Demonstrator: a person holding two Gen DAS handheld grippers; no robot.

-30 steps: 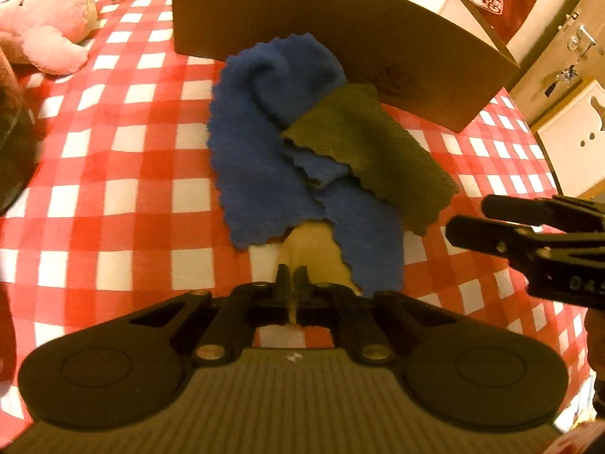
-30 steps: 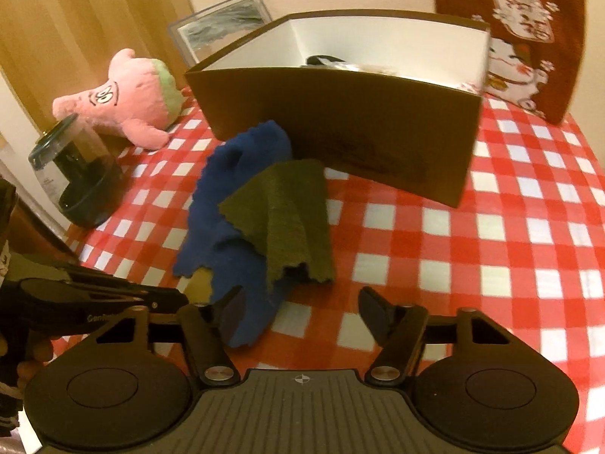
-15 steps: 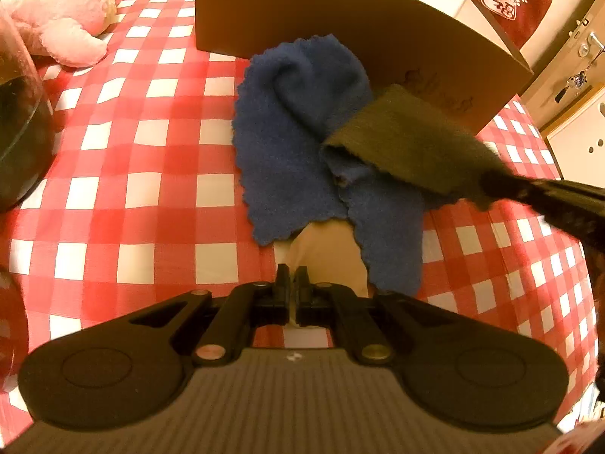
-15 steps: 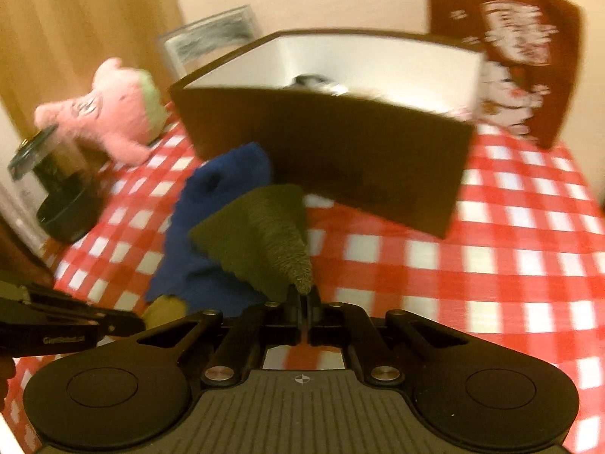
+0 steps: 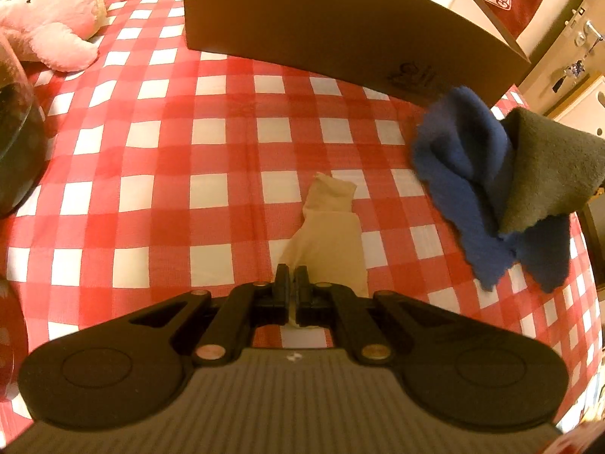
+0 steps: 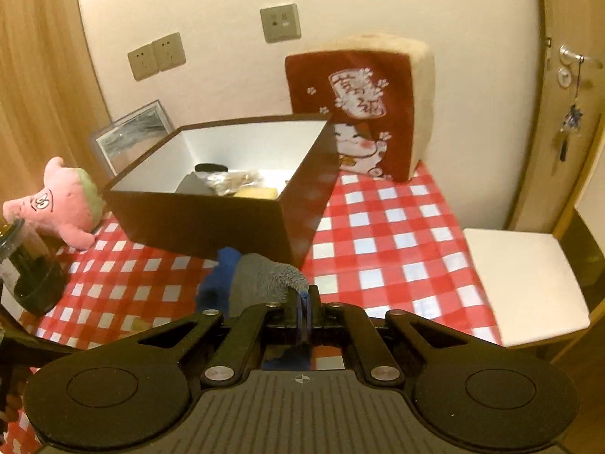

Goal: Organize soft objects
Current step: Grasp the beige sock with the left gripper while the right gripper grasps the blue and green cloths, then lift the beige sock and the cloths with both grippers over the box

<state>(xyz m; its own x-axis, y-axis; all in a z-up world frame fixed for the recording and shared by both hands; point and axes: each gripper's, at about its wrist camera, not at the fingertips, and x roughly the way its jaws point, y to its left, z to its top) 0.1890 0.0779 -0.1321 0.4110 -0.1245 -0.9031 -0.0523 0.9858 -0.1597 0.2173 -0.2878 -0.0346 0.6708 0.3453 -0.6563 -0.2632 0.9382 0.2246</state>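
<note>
My left gripper [image 5: 291,270] is shut on the near end of a beige cloth [image 5: 329,227], which lies stretched out on the red-checked tablecloth [image 5: 159,174]. My right gripper [image 6: 304,295] is shut on a blue cloth [image 6: 223,268] and an olive-grey cloth [image 6: 261,276] together, blue fabric showing between its fingers. In the left wrist view the blue cloth [image 5: 461,174] and the olive cloth [image 5: 548,174] hang off the table at the right, in front of the brown box [image 5: 340,26]. The box [image 6: 196,219] is open at the top, with several items inside.
A pink plush toy [image 6: 56,204] and a dark glass jar [image 6: 34,268] stand at the left of the table. A red cat cushion [image 6: 363,102] leans on the wall behind the box, beside a picture frame [image 6: 132,136]. A white chair seat [image 6: 525,265] sits off the table's right edge.
My right gripper shut on the olive and blue cloths and lifted them up and to the right, off the beige cloth. The left gripper kept still, holding the beige cloth.
</note>
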